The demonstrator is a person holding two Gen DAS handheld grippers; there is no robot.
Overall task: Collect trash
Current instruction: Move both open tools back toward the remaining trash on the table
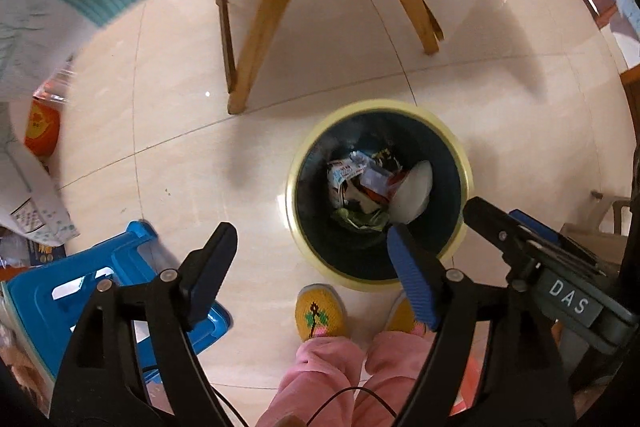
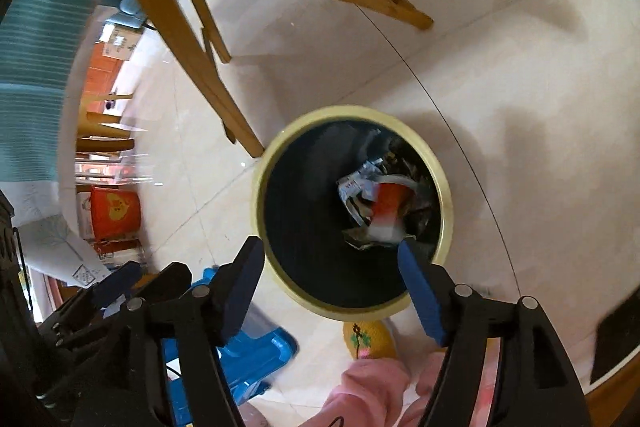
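Bin with cream rim on tiled floor, wrappers and a white bowl inside, left gripper and right gripper spread wide above it, nothing held.

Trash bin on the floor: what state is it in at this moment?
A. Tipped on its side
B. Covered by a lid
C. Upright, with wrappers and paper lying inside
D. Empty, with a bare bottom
C. The trash bin stands upright with its mouth open, and crumpled wrappers and a white piece lie at its bottom.
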